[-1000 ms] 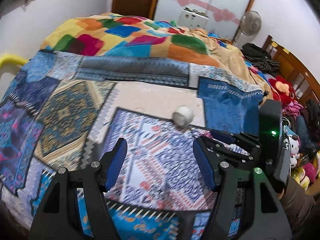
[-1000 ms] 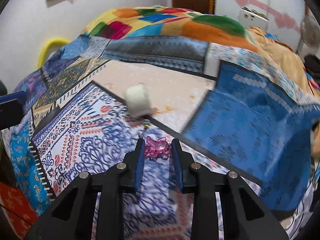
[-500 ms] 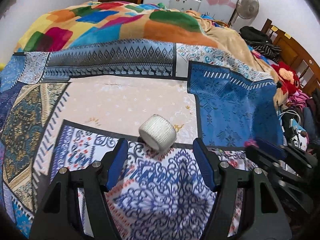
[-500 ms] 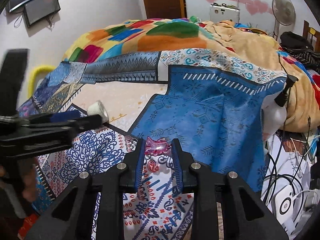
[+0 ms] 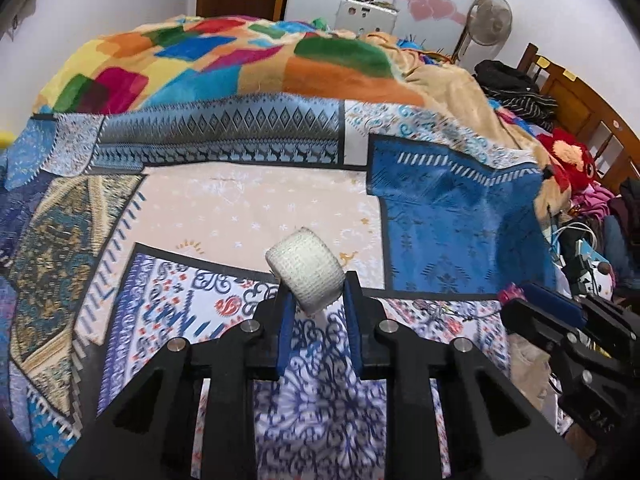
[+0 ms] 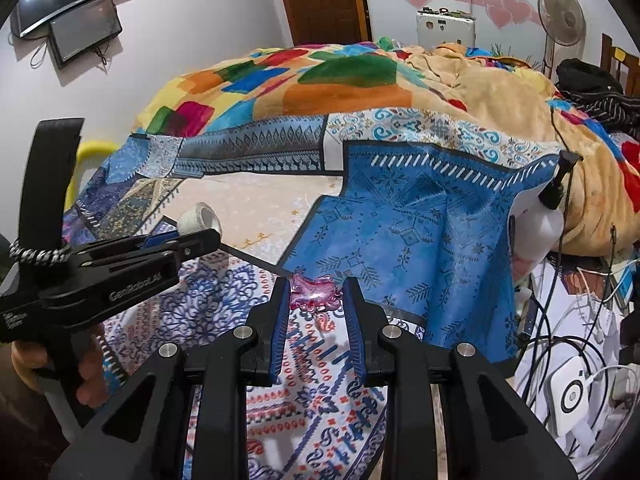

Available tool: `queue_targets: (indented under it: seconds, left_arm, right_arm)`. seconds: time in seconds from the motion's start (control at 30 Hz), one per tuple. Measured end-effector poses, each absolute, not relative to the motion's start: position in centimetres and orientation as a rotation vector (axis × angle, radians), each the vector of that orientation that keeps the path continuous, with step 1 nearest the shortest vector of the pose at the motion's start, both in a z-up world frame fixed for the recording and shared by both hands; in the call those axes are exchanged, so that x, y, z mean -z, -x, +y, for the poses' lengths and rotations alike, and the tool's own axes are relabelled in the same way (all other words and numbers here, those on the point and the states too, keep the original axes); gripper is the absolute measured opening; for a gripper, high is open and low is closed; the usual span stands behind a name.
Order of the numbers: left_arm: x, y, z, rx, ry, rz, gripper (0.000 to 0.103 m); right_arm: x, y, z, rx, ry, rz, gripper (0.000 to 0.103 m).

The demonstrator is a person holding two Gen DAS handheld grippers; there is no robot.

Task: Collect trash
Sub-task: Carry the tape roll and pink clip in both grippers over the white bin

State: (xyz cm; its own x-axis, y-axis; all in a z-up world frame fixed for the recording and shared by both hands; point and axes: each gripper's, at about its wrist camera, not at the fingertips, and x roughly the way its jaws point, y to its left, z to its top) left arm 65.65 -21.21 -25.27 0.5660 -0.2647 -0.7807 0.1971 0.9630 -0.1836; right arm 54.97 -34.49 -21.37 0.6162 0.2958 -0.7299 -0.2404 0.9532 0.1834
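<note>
A white roll of gauze tape (image 5: 304, 270) lies on the patterned bedspread (image 5: 248, 200). My left gripper (image 5: 316, 292) has it between its blue pads; the jaws are closing and both pads touch the roll's sides. The right wrist view shows the same roll (image 6: 200, 218) at the tip of the left gripper (image 6: 192, 240). My right gripper (image 6: 316, 286) is shut on a small clear pink plastic piece (image 6: 314, 294), held just above the bedspread. In the left wrist view the right gripper (image 5: 532, 300) sits at the right edge with the pink piece (image 5: 510, 292) at its tip.
A many-coloured blanket (image 5: 224, 64) is heaped at the back of the bed. A blue cloth (image 6: 416, 232) hangs over the right side. A white pump bottle (image 6: 536, 224), cables and white devices (image 6: 576, 392) crowd the right. A hand (image 6: 24, 360) holds the left gripper's handle.
My left gripper moved forward up to the white roll and its jaws came in from wide to both sides of it. My right gripper swung rightward and rose, still holding the pink piece.
</note>
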Motion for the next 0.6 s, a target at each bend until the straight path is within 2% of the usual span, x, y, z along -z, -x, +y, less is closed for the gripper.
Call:
queue_targets:
  seconds: [0.6]
  left_arm:
    - [10.0,-51.6,-18.3,0.242,0.003,0.728,0.023]
  right_arm:
    - [9.4,-46.6,-32.3,-0.364,-0.027,0.706,0.024]
